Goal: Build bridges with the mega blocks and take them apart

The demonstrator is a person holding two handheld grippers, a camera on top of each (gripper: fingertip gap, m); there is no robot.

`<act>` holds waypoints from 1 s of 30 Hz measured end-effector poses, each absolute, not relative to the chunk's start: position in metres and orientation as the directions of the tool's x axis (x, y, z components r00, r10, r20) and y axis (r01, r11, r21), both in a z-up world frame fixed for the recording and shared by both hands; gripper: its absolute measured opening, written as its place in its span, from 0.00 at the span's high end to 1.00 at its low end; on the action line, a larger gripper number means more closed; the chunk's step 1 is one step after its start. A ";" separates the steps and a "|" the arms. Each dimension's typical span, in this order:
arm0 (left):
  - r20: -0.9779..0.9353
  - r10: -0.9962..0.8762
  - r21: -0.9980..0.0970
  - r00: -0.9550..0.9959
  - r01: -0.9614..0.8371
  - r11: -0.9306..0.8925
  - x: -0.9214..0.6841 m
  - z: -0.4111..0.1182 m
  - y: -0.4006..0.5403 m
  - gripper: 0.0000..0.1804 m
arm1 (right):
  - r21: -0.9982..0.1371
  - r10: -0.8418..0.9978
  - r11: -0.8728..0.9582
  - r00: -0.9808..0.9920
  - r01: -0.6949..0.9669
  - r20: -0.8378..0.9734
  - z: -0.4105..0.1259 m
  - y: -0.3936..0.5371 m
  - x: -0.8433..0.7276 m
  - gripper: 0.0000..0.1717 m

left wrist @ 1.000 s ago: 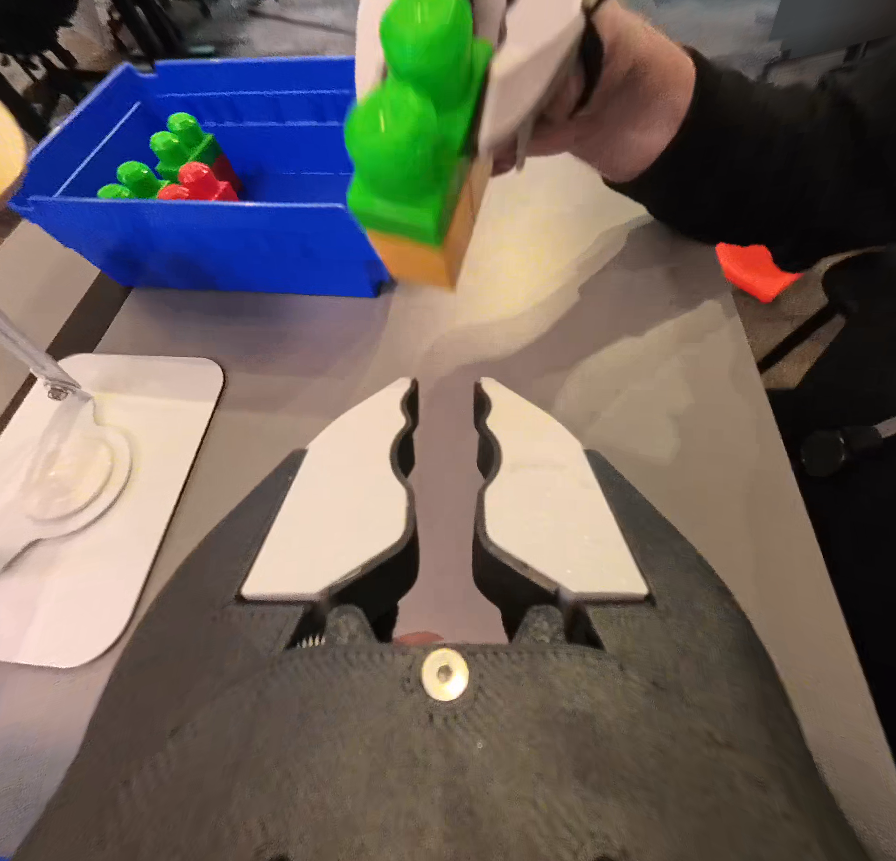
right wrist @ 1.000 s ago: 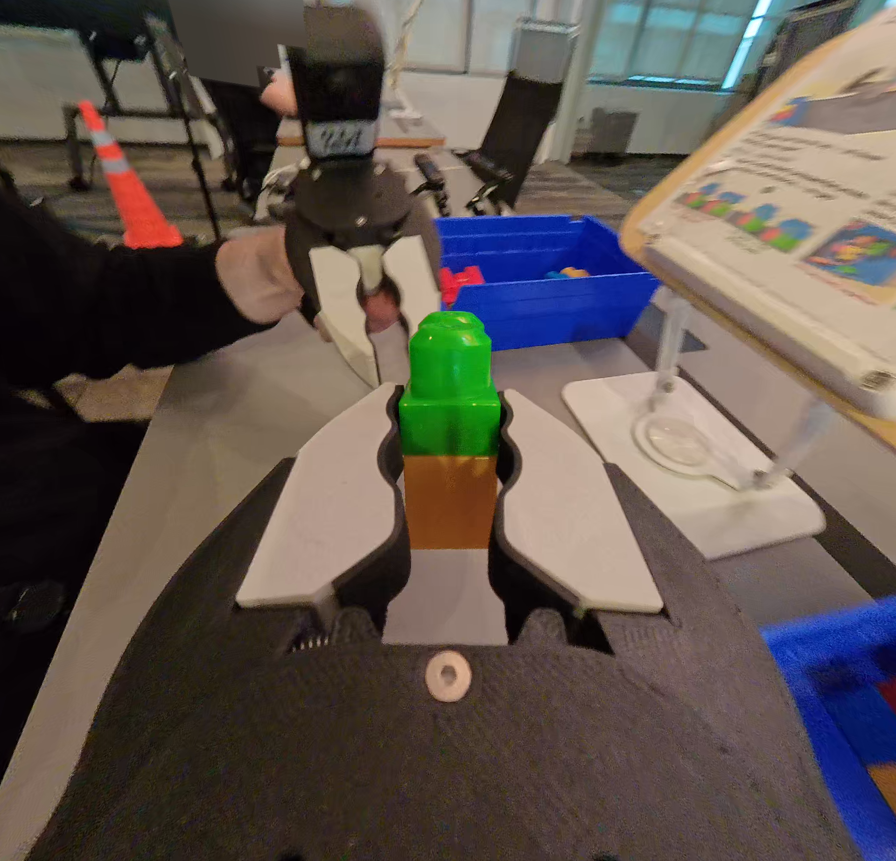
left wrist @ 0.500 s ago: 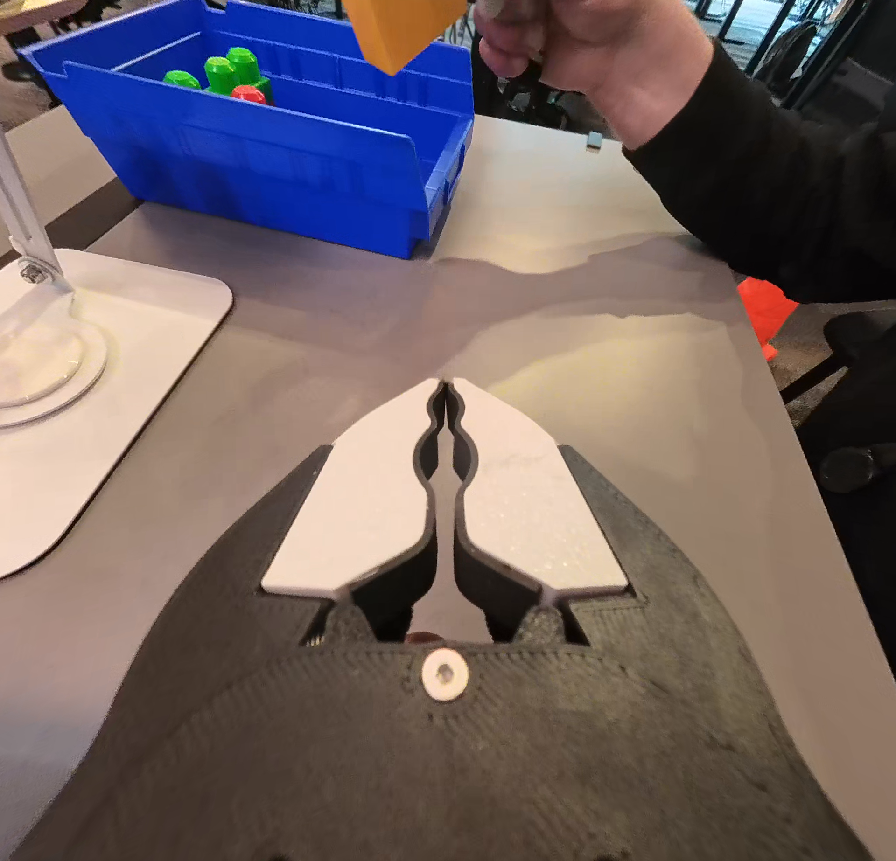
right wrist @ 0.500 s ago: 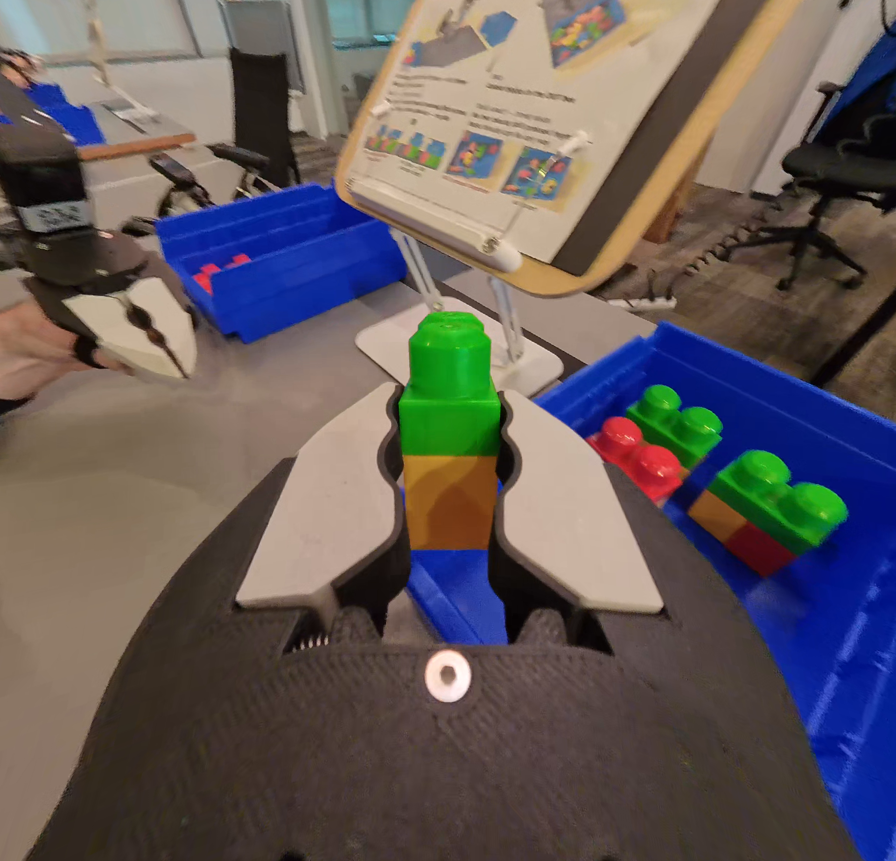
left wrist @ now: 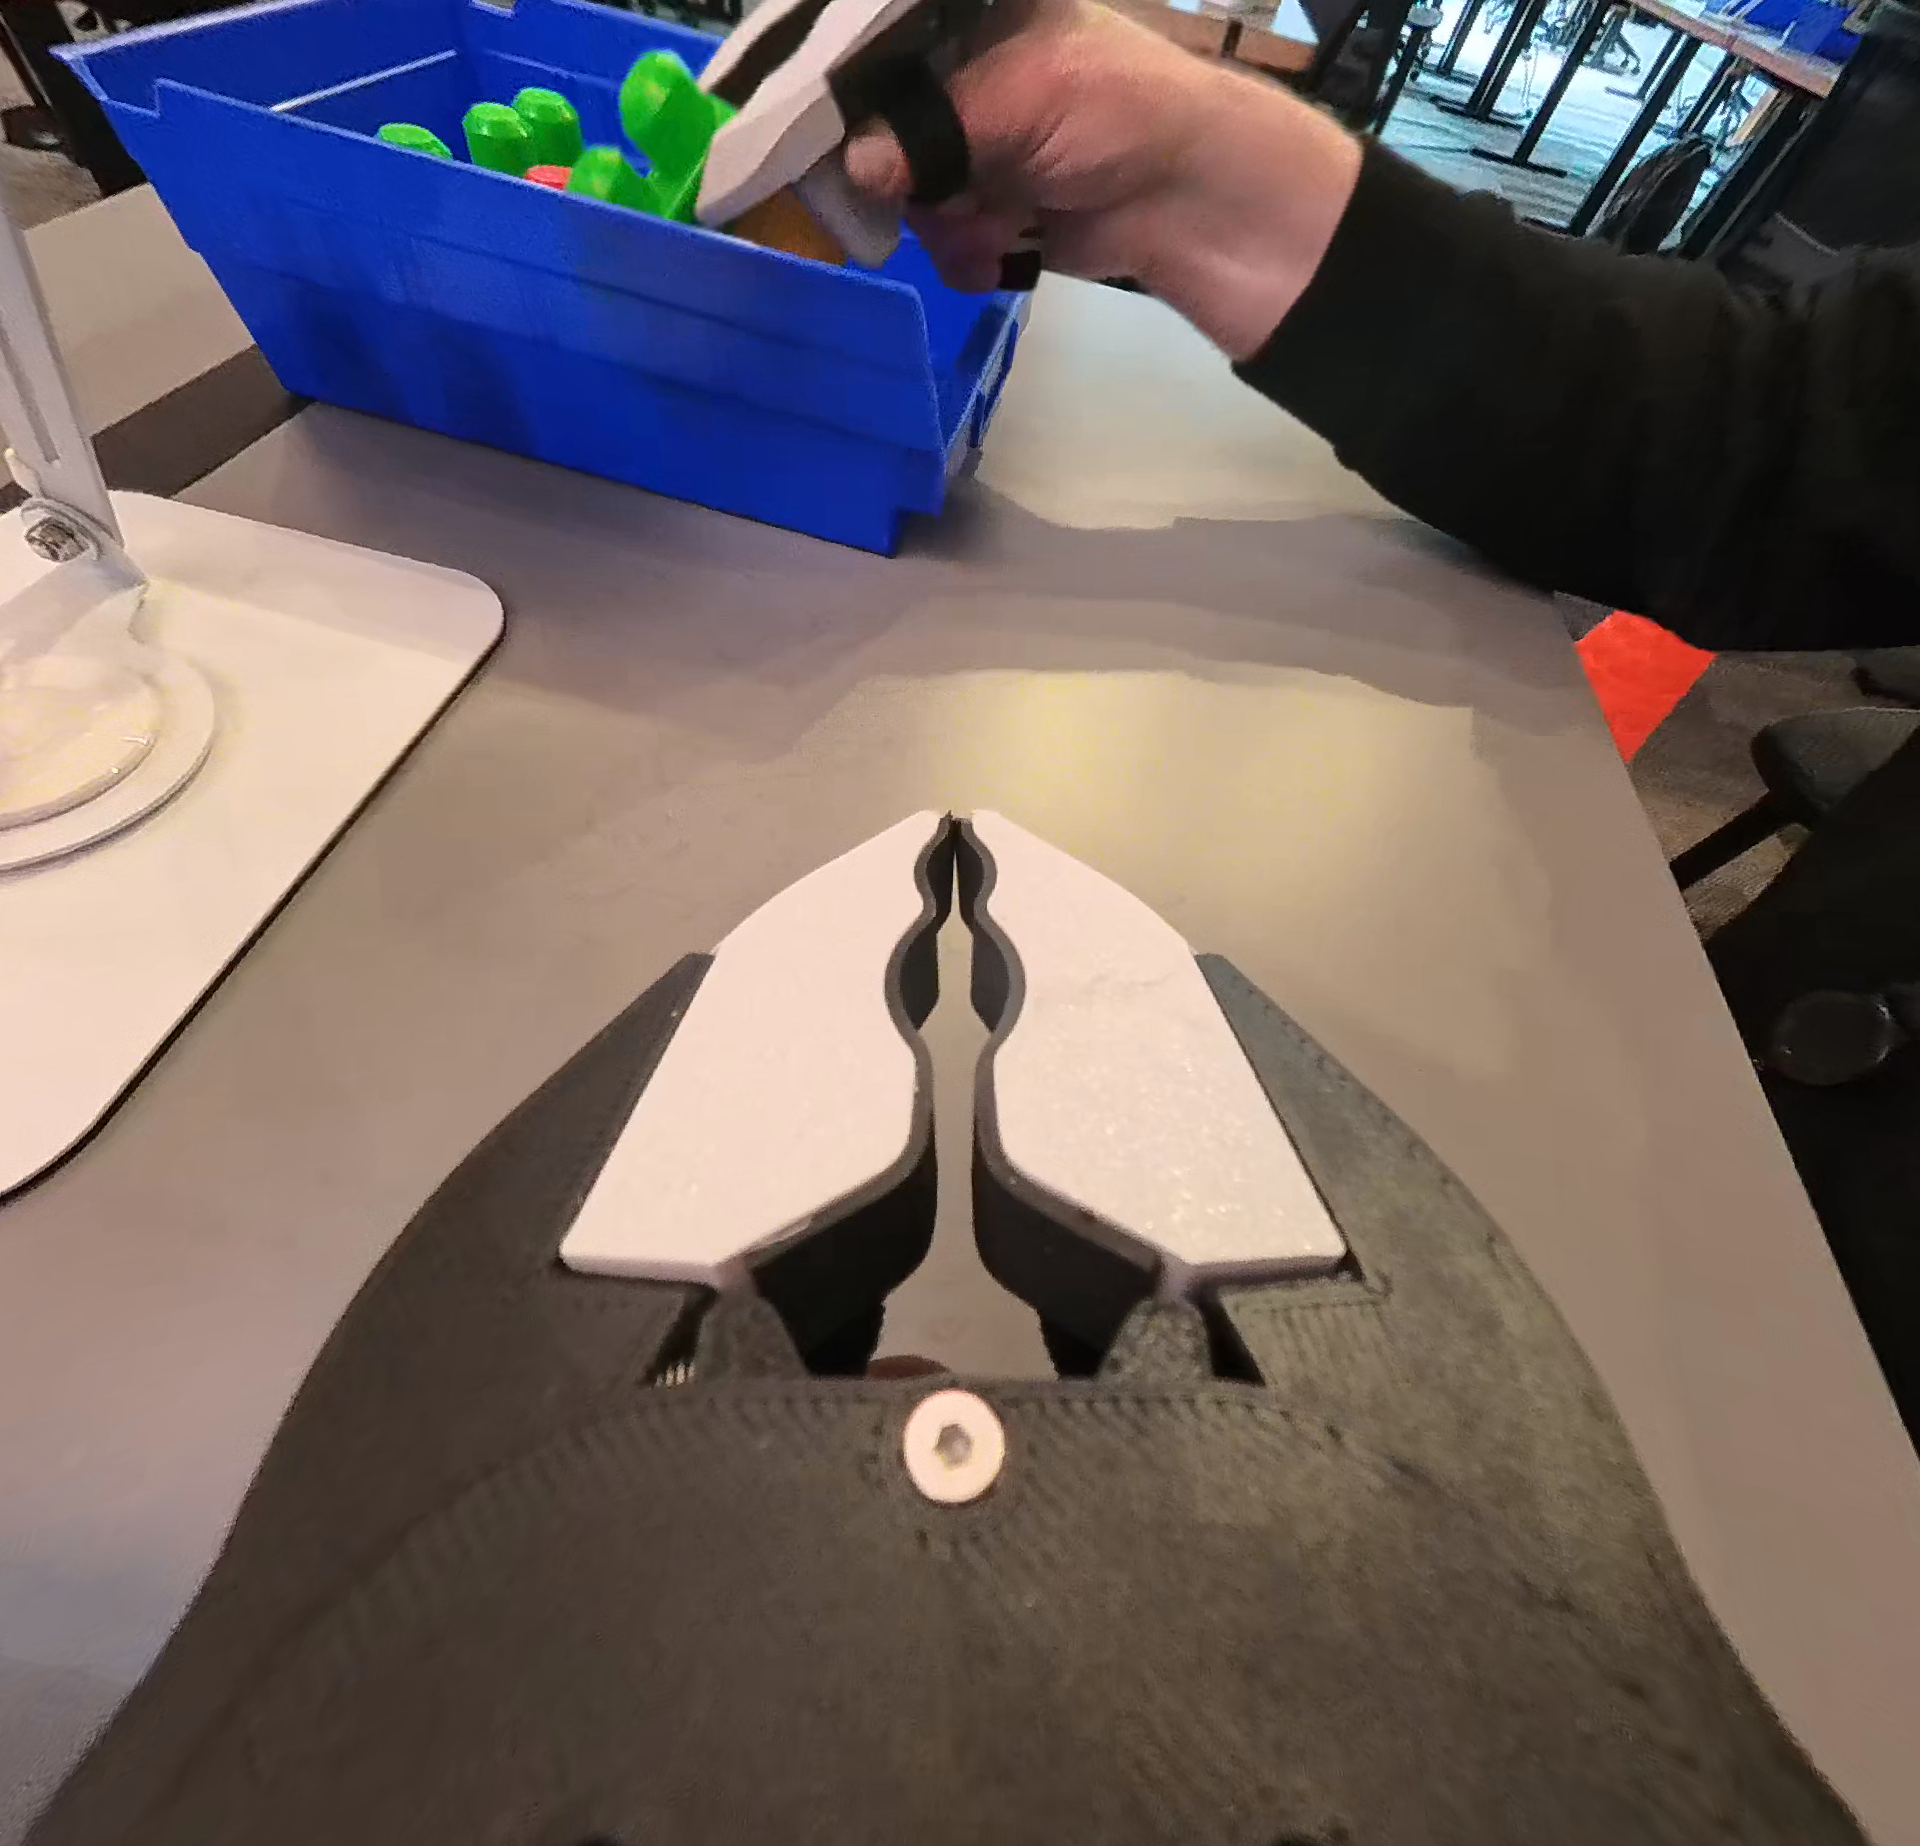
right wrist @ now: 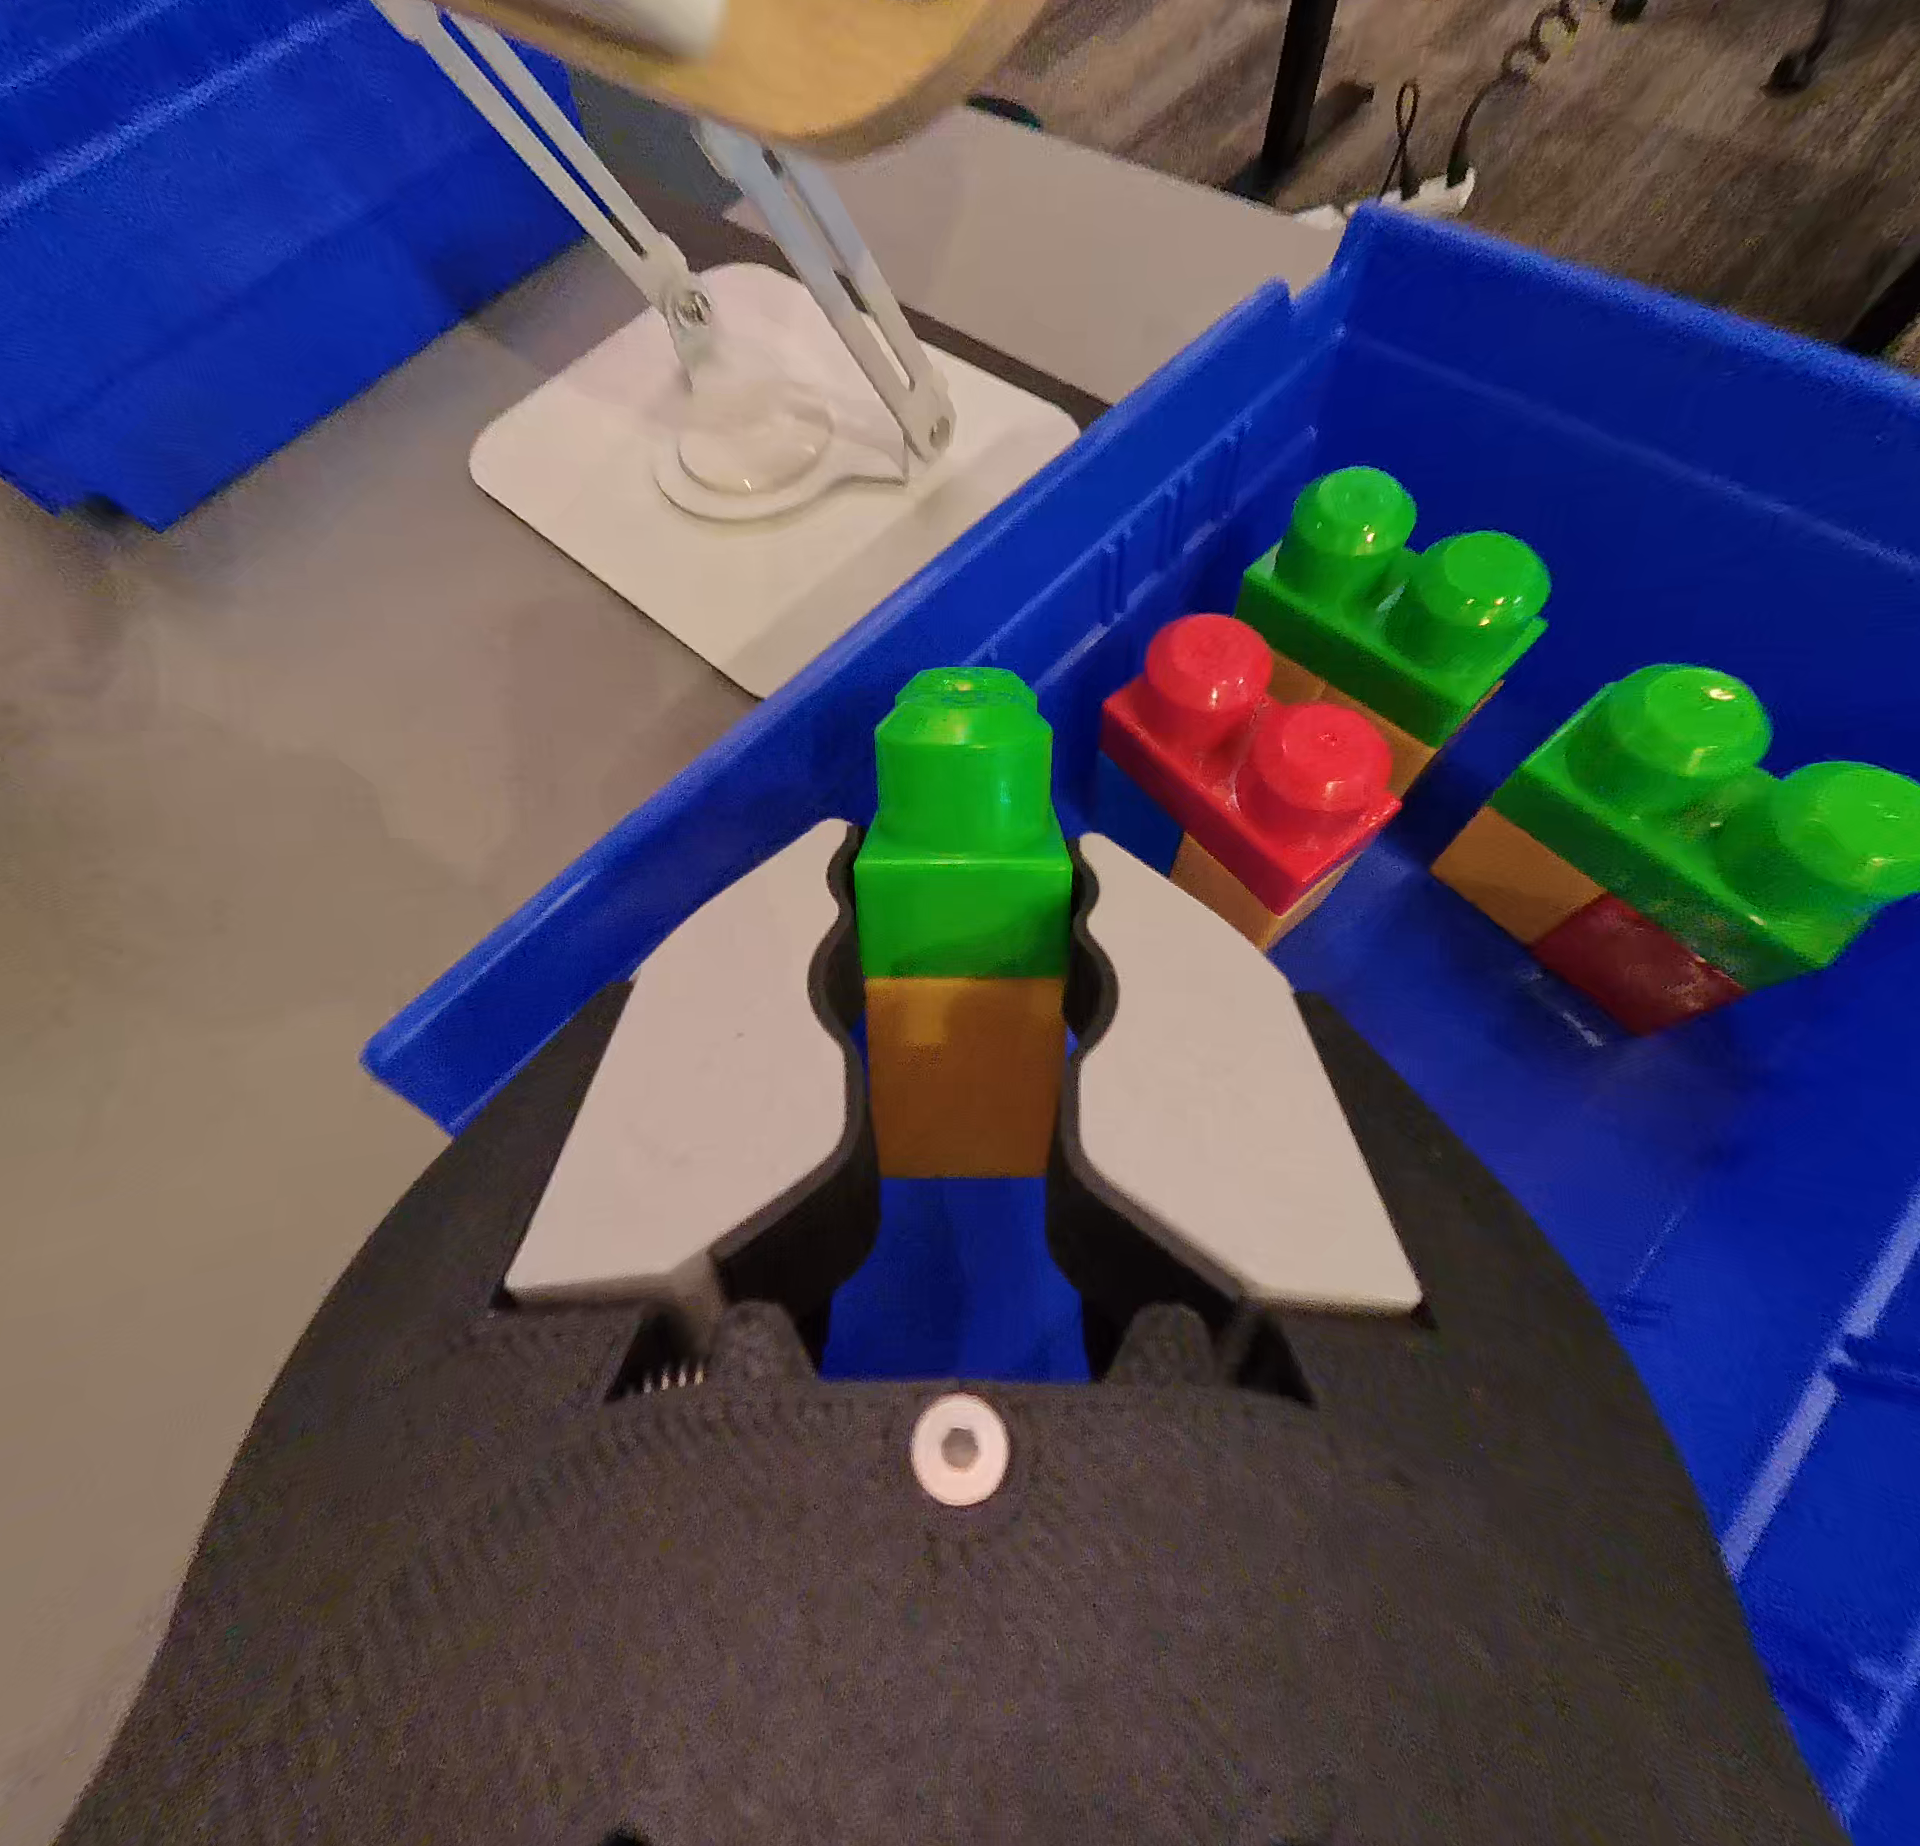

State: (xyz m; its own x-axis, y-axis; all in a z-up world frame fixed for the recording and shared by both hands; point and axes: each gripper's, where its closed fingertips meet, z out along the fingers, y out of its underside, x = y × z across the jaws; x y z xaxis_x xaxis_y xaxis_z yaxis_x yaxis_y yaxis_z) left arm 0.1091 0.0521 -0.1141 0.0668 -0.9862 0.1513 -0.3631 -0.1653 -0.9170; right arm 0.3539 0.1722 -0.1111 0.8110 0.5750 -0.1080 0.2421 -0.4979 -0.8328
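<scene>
Right wrist view: the right gripper [right wrist: 961, 949] pinches a small stack of mega blocks, a green block [right wrist: 961, 861] sitting on an orange block [right wrist: 961, 1074], and both pale fingers [right wrist: 717, 1058] press flat against the sides of the stack. The stack hangs over the near corner of a blue bin [right wrist: 1621, 1225], just inside the bin's wall, which runs diagonally behind and to the left of the fingertips. To the right of the fingers, standing on the bin floor, are three more stacks: a red-topped stack [right wrist: 1252, 768] on an orange base nearest the fingertips, a green-topped stack [right wrist: 1397, 607] just beyond it, and a green stack with orange and red beneath [right wrist: 1683, 830] further right. Beyond the fingertips to the left, the white base of a stand [right wrist: 769, 466] rests on the grey bench [right wrist: 239, 809], and a second blue bin [right wrist: 239, 227] sits at the far left. In the left wrist view, the left gripper [left wrist: 956, 830] hovers over bare bench with its fingers [left wrist: 800, 1058] pressed together at the tips and nothing between them. Ahead of those fingertips and slightly left, the other gripper, held by a hand [left wrist: 1122, 144] in a dark sleeve, dips the stack into the blue bin.
</scene>
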 end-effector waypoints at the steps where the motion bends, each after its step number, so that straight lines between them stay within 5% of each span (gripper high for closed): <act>1: 0.154 -0.986 -0.918 0.067 -0.360 -0.168 0.109 -0.114 0.053 1.00 | -0.821 0.580 -0.516 0.805 0.246 -0.123 -0.117 0.175 0.352 0.79; 19: 0.181 -0.981 -0.917 0.067 -0.349 -0.193 0.108 -0.119 0.059 1.00 | -0.745 0.608 -0.549 0.793 0.380 -0.043 -0.147 0.189 0.357 0.78; 30: 0.180 -0.982 -0.916 0.064 -0.353 -0.191 0.109 -0.119 0.058 1.00 | -0.537 0.582 -0.682 0.813 0.496 0.011 -0.157 0.162 0.377 0.78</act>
